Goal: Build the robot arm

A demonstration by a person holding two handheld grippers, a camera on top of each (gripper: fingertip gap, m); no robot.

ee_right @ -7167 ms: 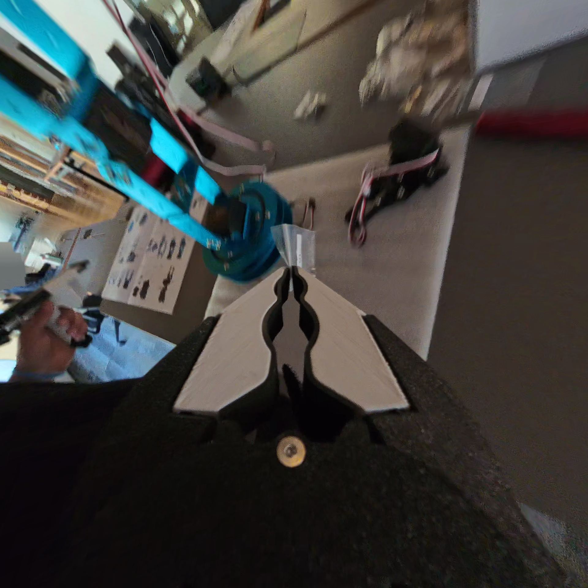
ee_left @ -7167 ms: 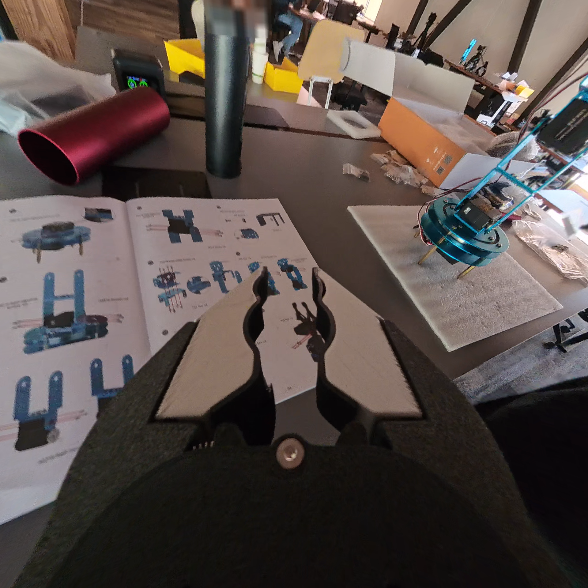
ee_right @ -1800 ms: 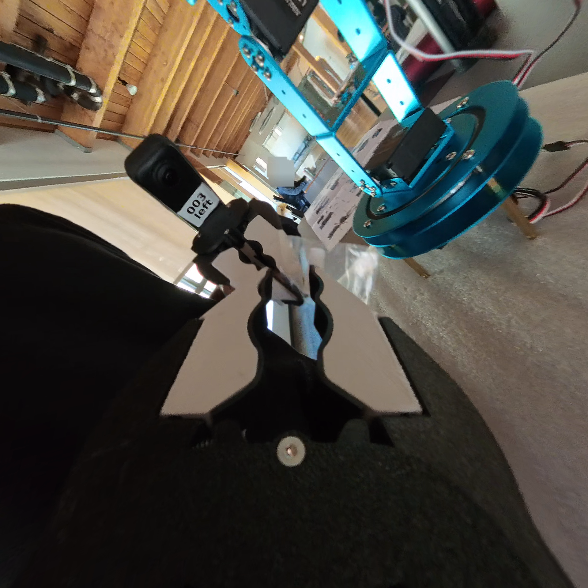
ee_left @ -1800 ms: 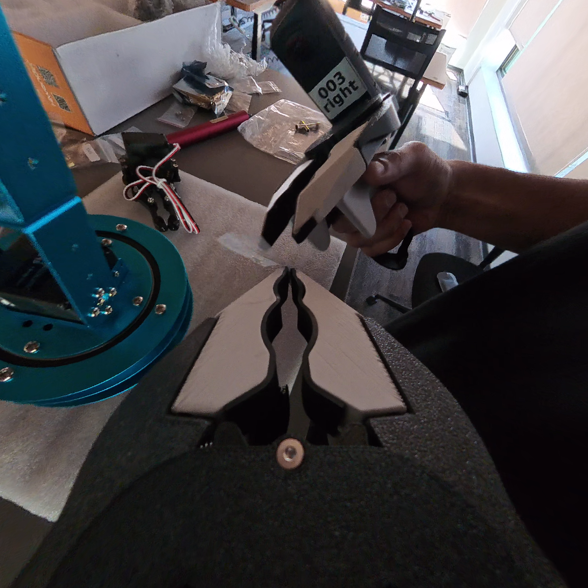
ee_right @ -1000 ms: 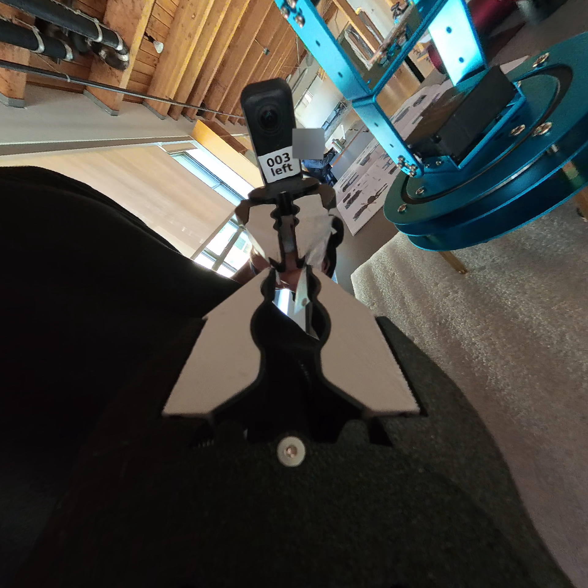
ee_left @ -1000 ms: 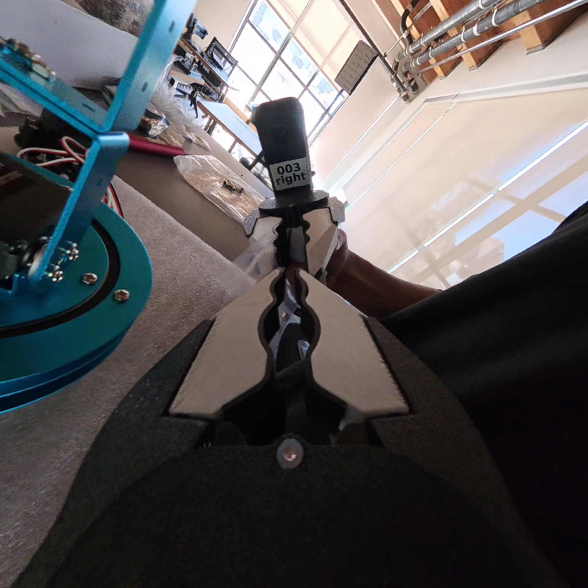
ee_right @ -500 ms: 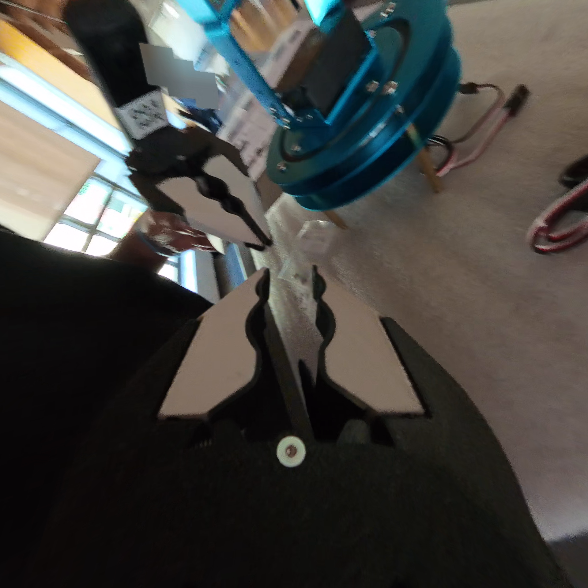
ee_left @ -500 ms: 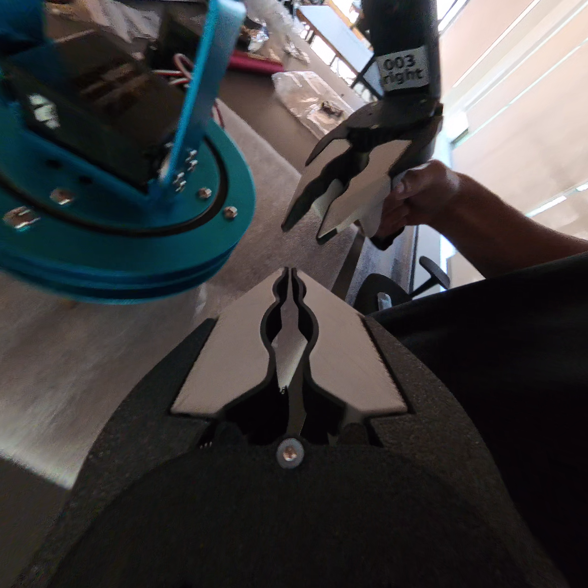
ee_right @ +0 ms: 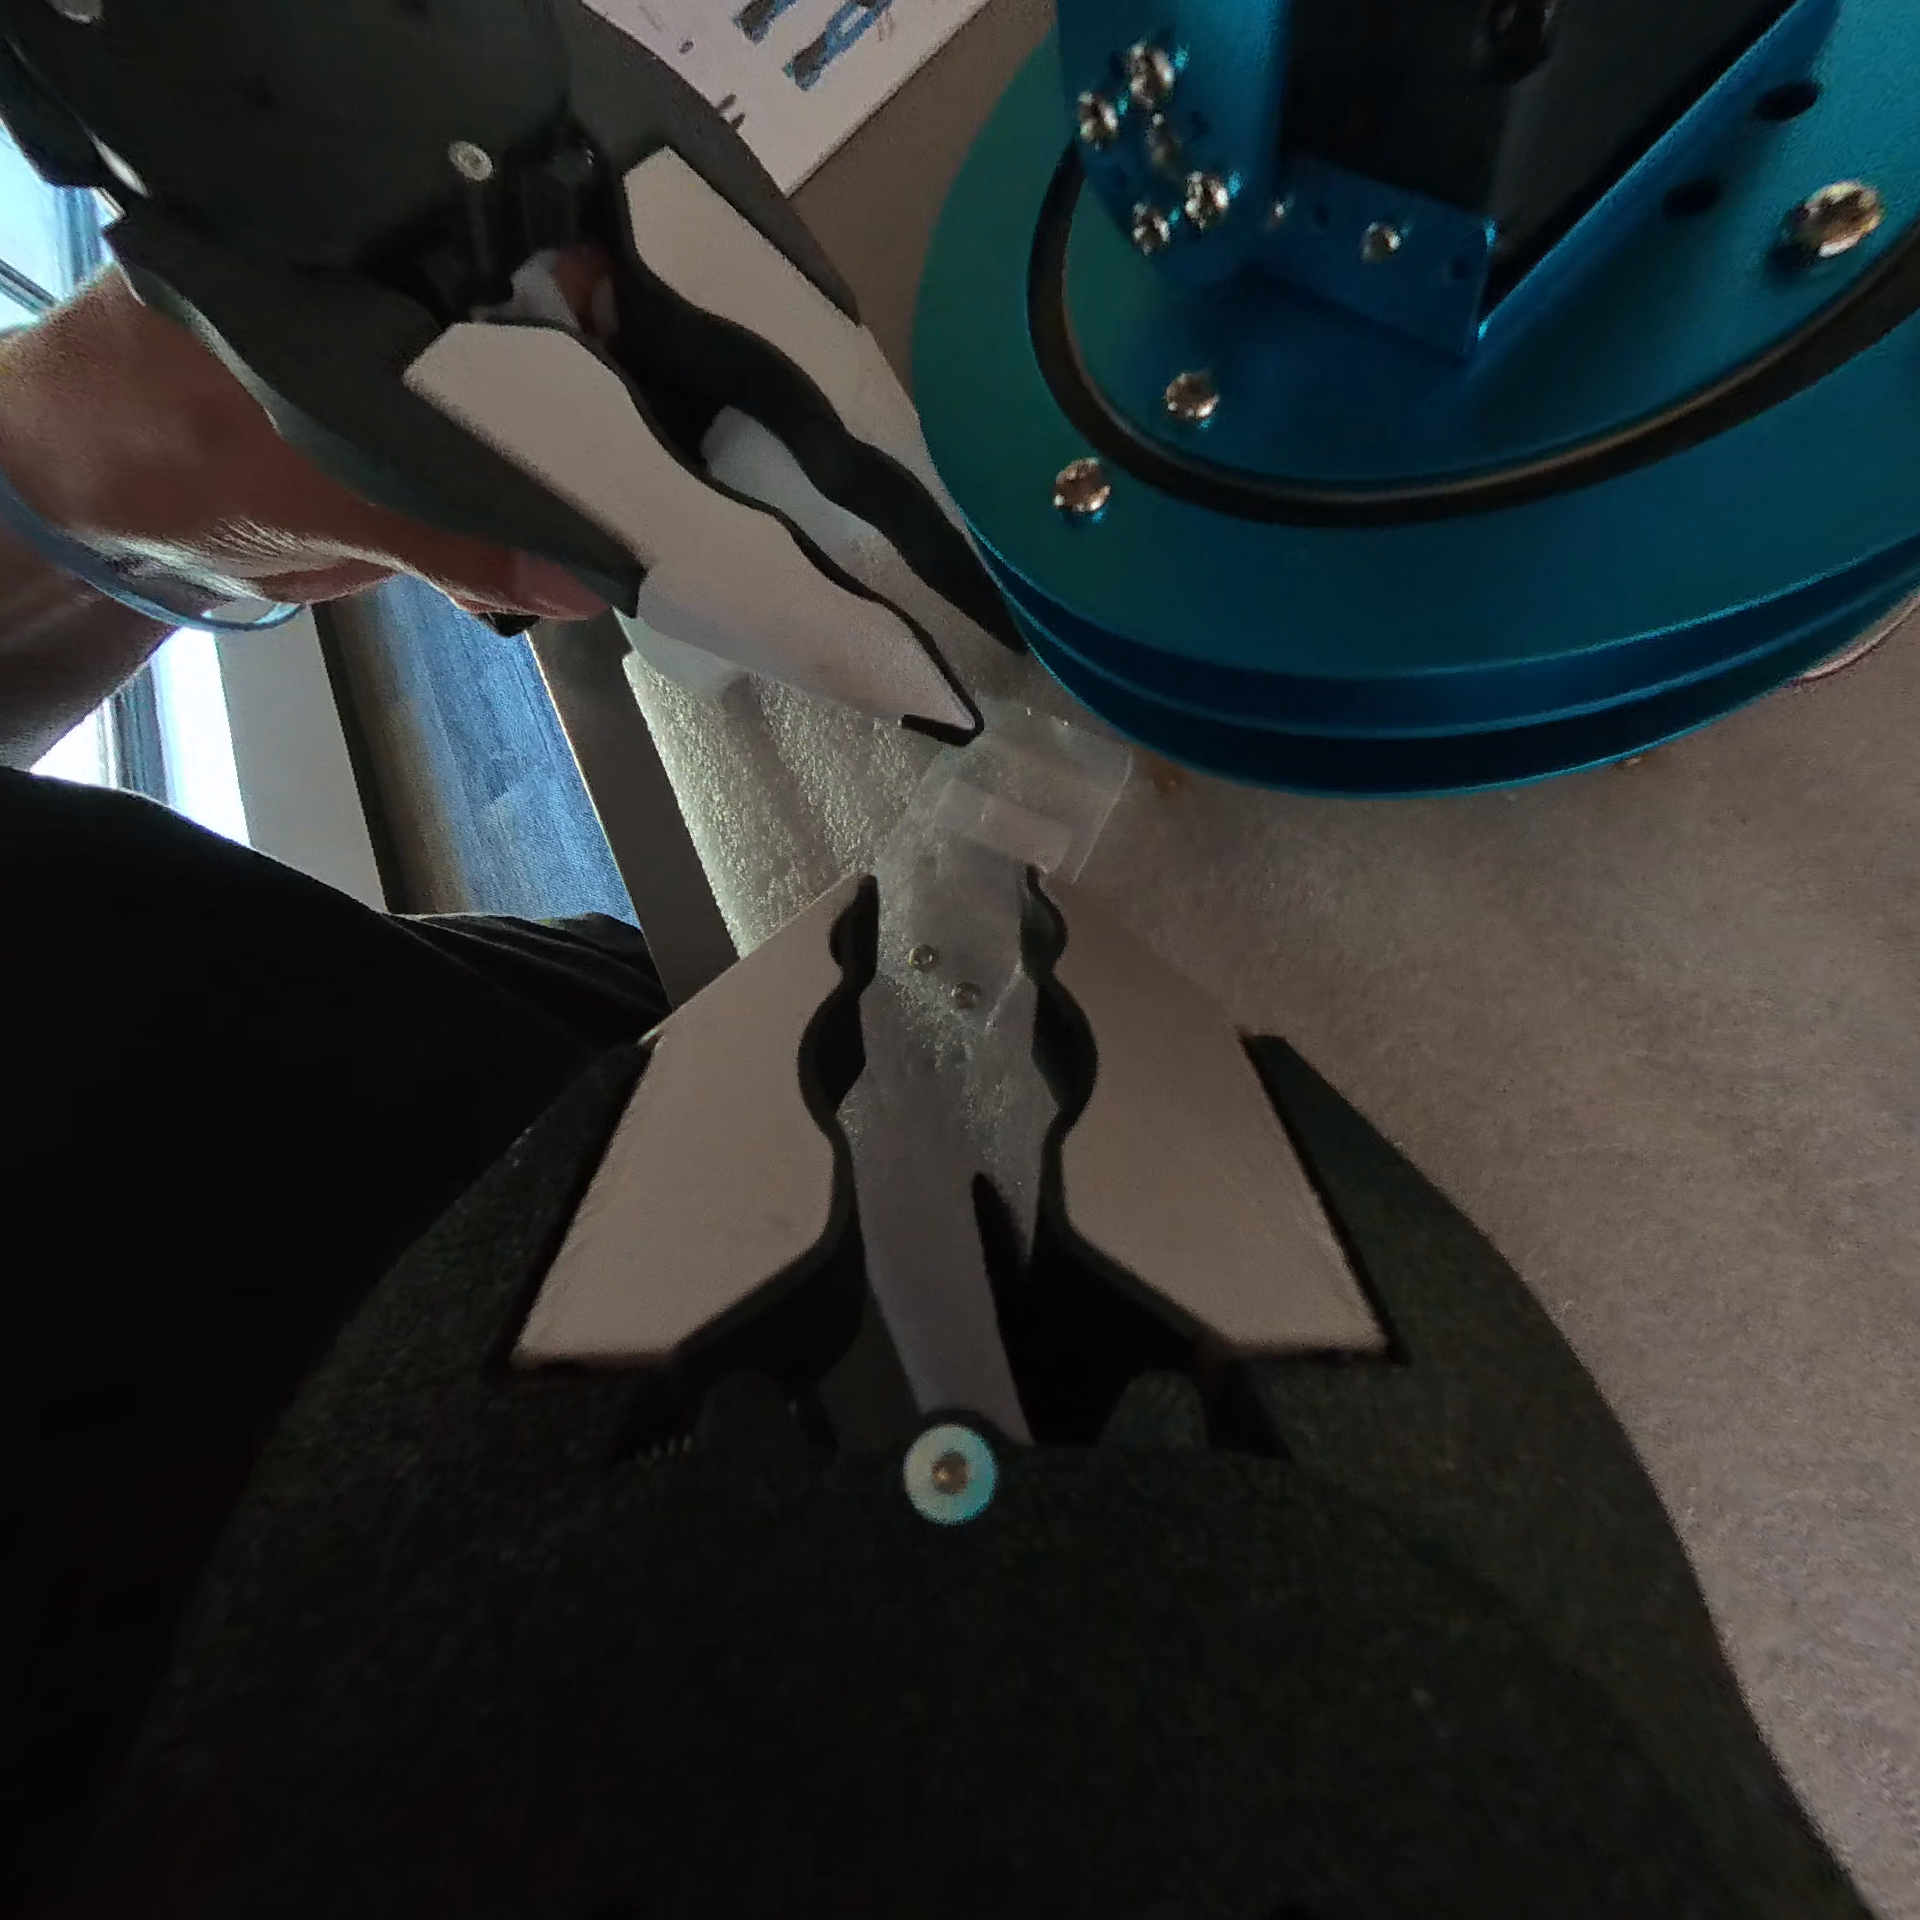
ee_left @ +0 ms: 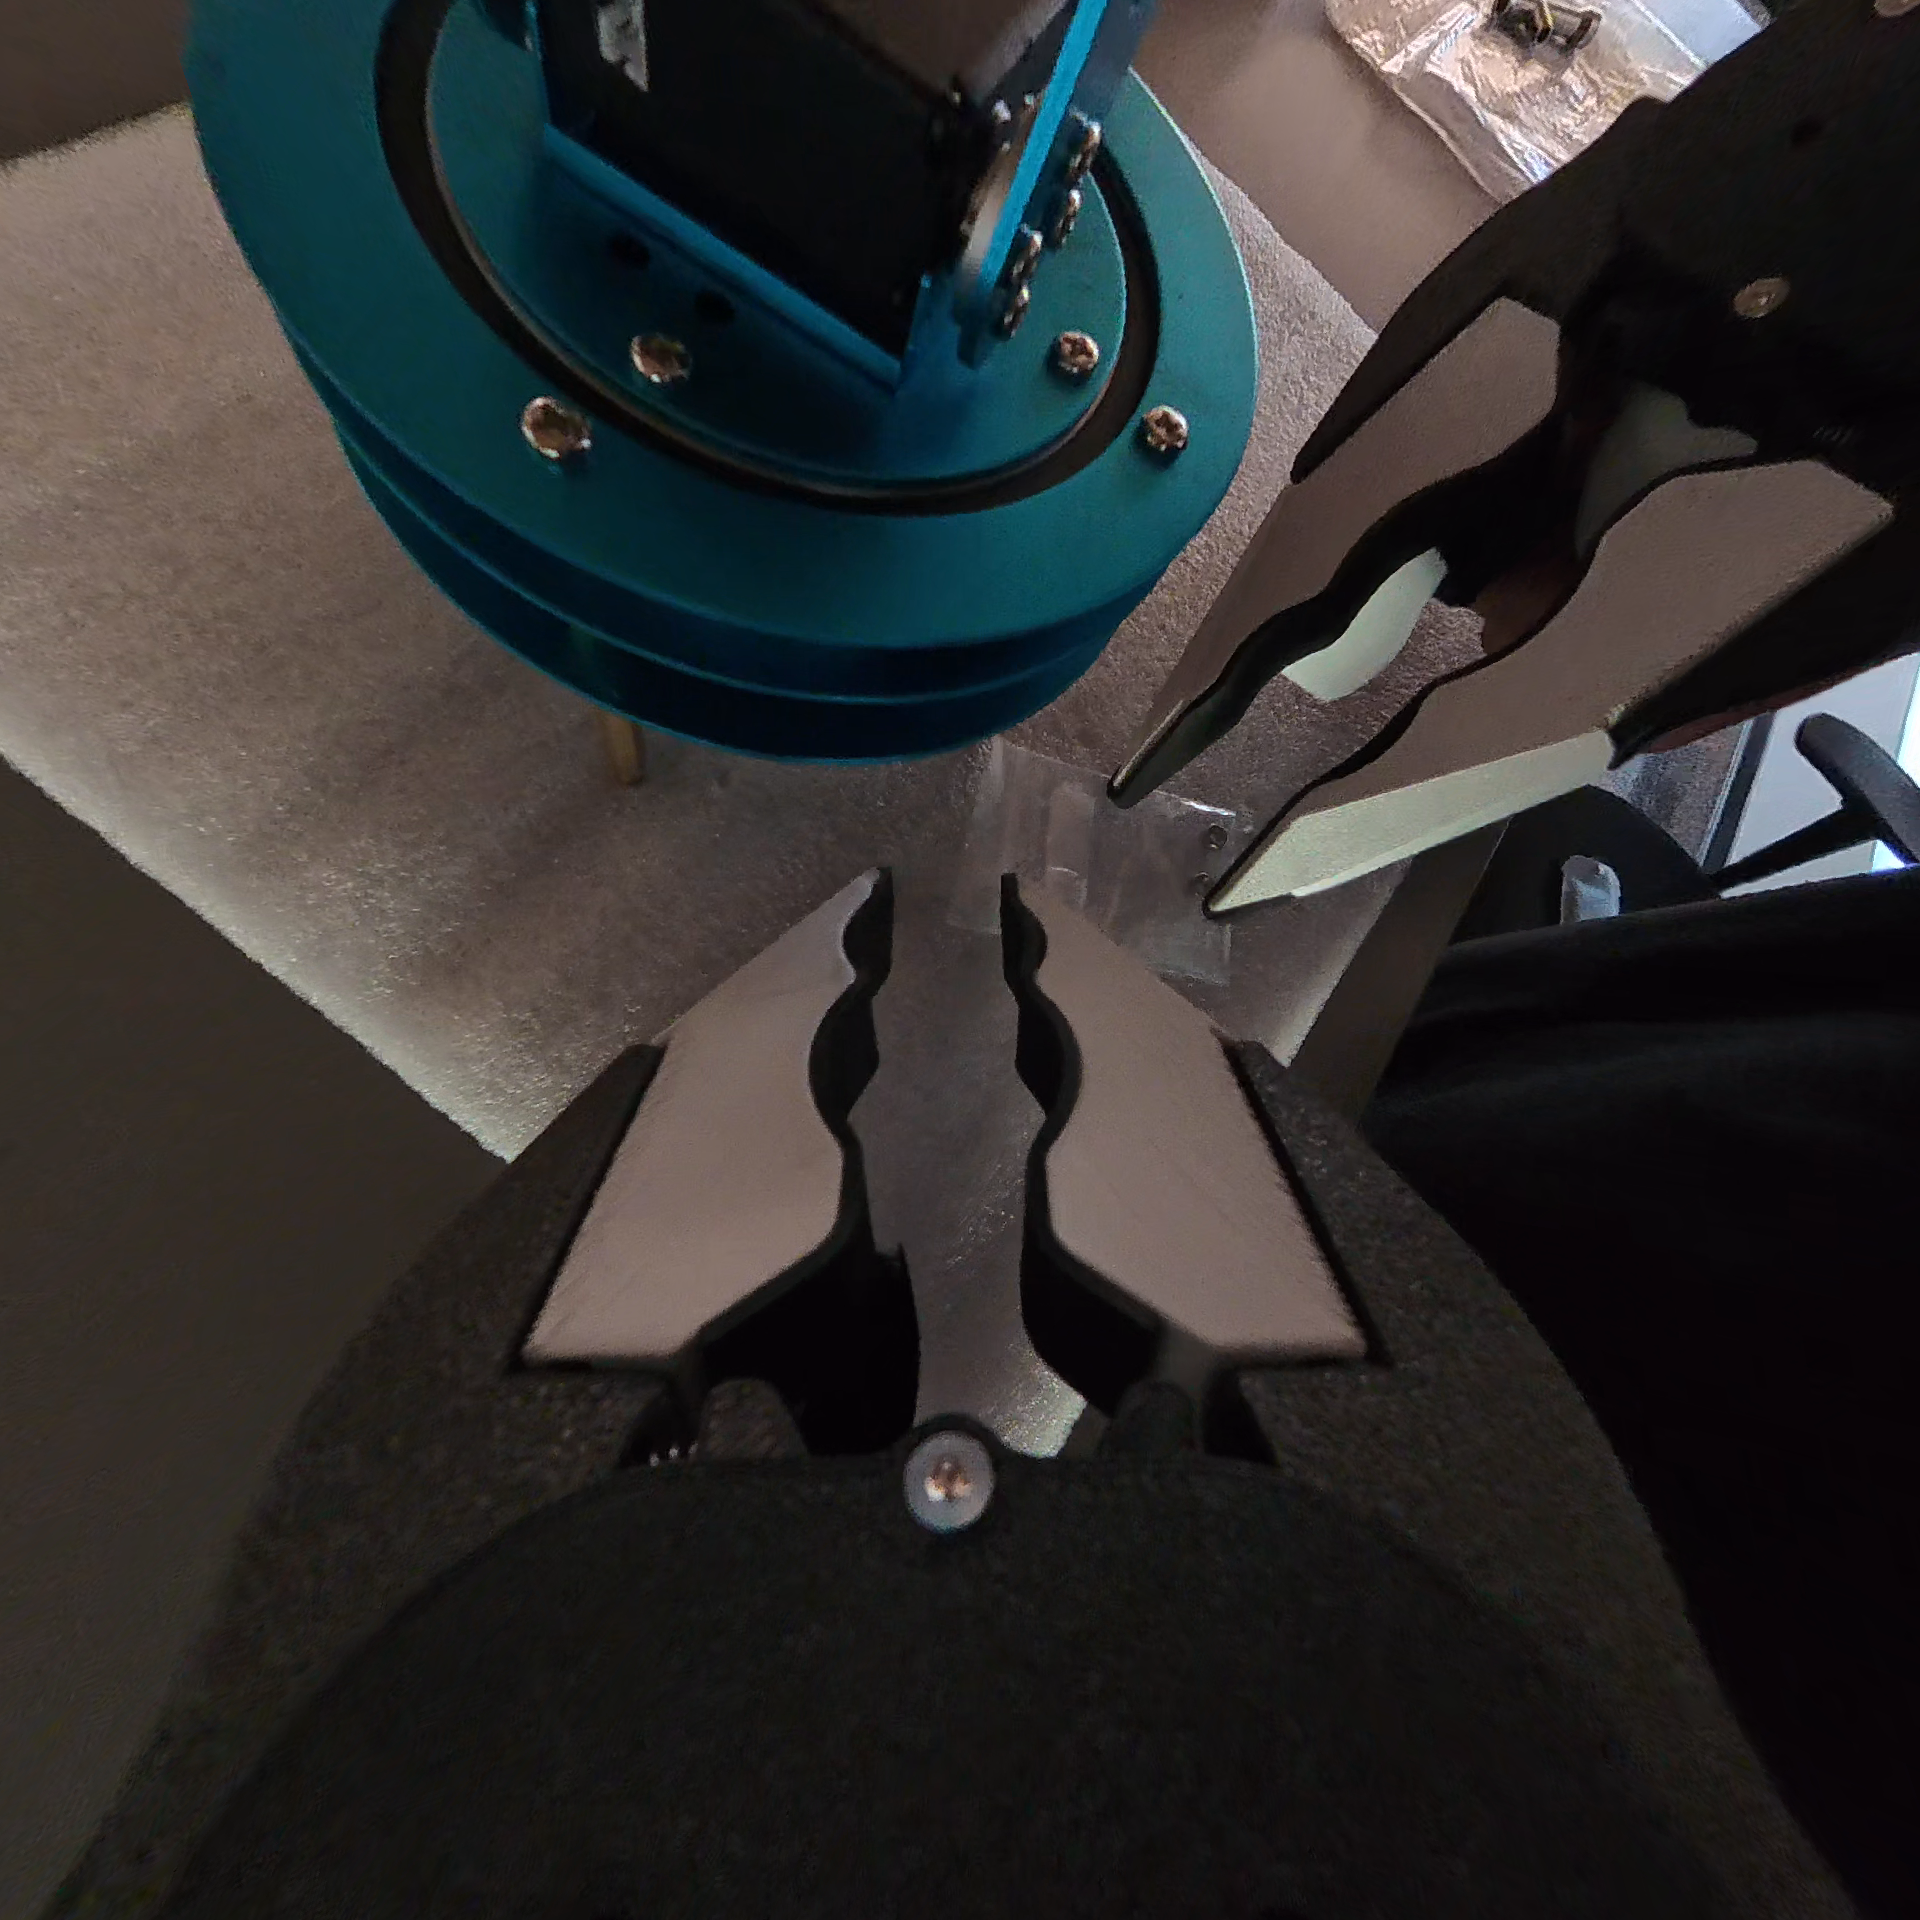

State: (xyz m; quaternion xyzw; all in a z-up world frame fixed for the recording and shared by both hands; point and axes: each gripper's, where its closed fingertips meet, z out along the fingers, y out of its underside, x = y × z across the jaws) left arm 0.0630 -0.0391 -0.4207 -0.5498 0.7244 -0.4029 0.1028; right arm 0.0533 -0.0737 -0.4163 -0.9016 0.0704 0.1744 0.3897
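A small clear plastic bag (ee_left: 1091,868) with tiny screws in it lies flat on the white foam mat (ee_left: 312,727), just in front of the blue round metal base (ee_left: 727,499). My left gripper (ee_left: 942,894) is open and empty, its tips at the bag's near edge. My right gripper (ee_left: 1169,847) is open, tips down over the bag's right side. In the right wrist view the bag (ee_right: 1003,831) lies between my open right gripper (ee_right: 951,904) and the left gripper (ee_right: 982,686), beside the blue base (ee_right: 1455,582) on the mat (ee_right: 1507,1039).
A brass leg (ee_left: 623,740) props the blue base above the mat. A crinkled bag of parts (ee_left: 1507,62) lies on the dark table (ee_left: 156,1039) beyond. An open booklet (ee_right: 831,62) lies past the base. A hand (ee_right: 156,468) holds the left gripper. The table edge and an office chair (ee_left: 1860,769) are close. Some 4 cm of space lies between my two pairs of fingers.
My left gripper has gone from shut to open. Both grippers have tilted down close to the mat, and the clear bag they held between them a second ago now lies on the mat.
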